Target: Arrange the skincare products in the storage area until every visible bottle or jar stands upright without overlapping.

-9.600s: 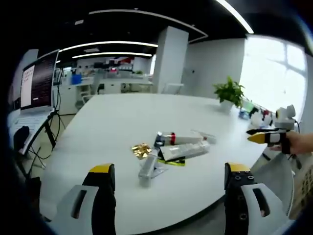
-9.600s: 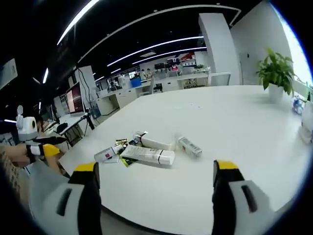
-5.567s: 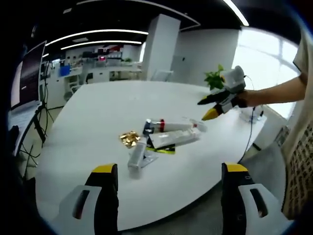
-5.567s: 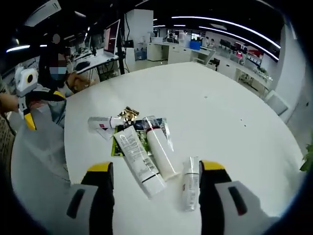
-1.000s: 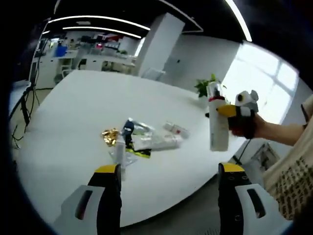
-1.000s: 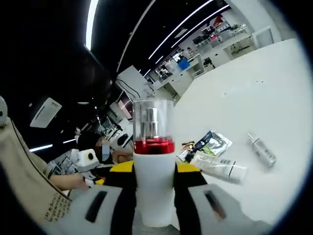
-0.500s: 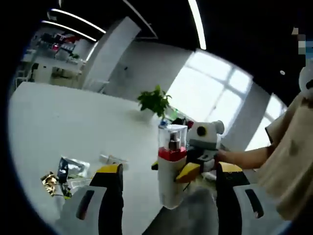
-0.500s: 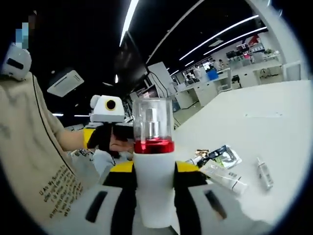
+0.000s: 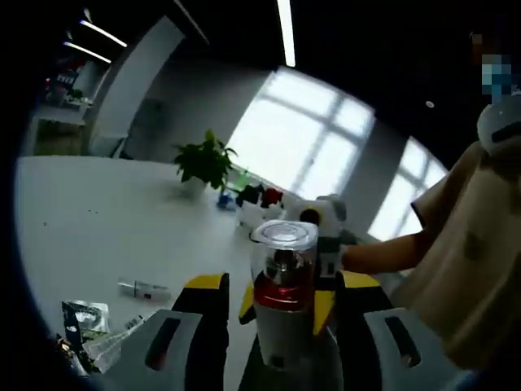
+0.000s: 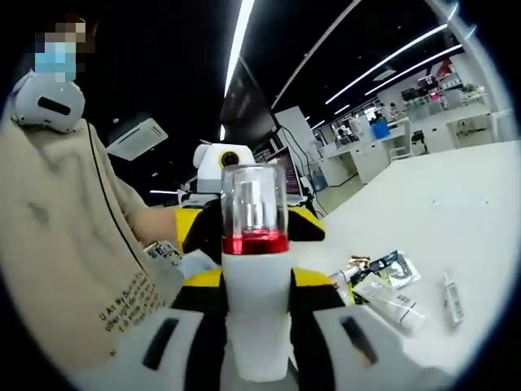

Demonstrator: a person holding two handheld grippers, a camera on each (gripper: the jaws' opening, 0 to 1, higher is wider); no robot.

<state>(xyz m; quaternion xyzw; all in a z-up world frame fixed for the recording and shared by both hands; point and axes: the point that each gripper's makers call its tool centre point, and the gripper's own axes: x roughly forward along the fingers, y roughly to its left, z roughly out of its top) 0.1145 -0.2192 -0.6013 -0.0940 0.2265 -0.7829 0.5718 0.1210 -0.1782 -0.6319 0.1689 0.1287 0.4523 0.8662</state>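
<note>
- The right gripper (image 10: 256,285) clamps a white pump bottle (image 10: 255,281) with a clear cap and red band, upright at the centre of the right gripper view.
- In the left gripper view the left gripper (image 9: 281,297) has its jaws on either side of that bottle (image 9: 282,314); I cannot tell whether they press it.
- Tubes (image 10: 391,300) and sachets (image 9: 81,319) lie on the white table (image 10: 456,220).

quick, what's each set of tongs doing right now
Left tongs: around the pump bottle; grip cannot be told.
Right tongs: shut on the pump bottle.
</note>
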